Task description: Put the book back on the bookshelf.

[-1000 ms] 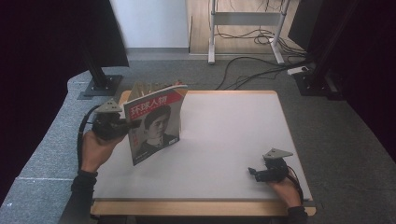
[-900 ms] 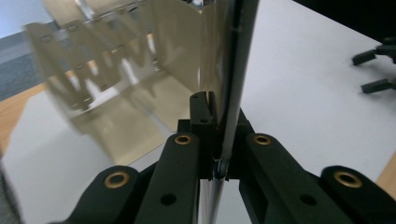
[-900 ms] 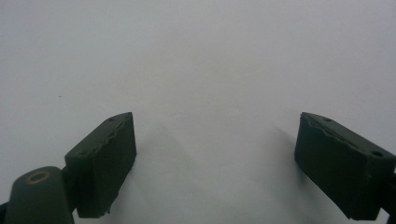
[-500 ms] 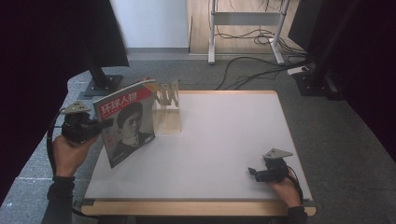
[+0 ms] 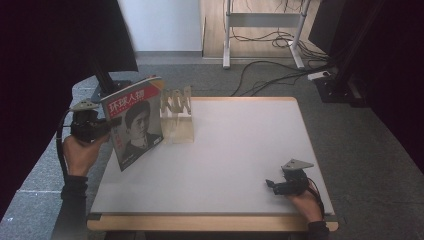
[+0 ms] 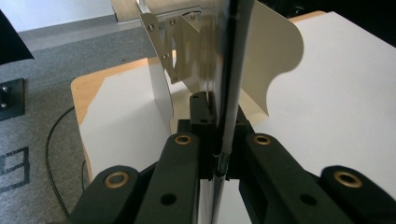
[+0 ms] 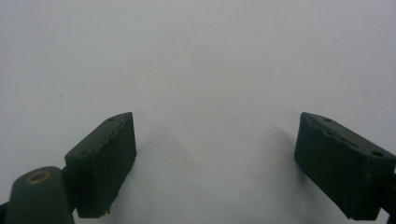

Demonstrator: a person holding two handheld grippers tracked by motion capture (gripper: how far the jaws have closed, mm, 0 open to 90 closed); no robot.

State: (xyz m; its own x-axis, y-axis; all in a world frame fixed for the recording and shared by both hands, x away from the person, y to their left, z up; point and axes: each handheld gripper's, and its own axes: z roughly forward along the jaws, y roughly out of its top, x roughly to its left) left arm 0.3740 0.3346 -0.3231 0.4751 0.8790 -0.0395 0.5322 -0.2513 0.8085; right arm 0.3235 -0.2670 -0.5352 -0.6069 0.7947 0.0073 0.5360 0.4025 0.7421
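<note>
- At the surface's (image 5: 240, 145) left edge: magazine (image 5: 134, 125), upright and tilted, beside the wooden rack (image 5: 176, 112).
- Left gripper (image 5: 102, 126): jaws pinching the magazine's edge.
- Handling, judged: light, thin, glossy; likely floppy and slippery, so grip near the spine.
- Right gripper (image 5: 272, 185): jaws spread, empty, resting on the surface.

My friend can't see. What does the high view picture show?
The left tool grips an upright magazine with a face on its cover at the white table's left edge, beside a pale wooden slotted rack. The right tool rests open near the front right corner.
</note>
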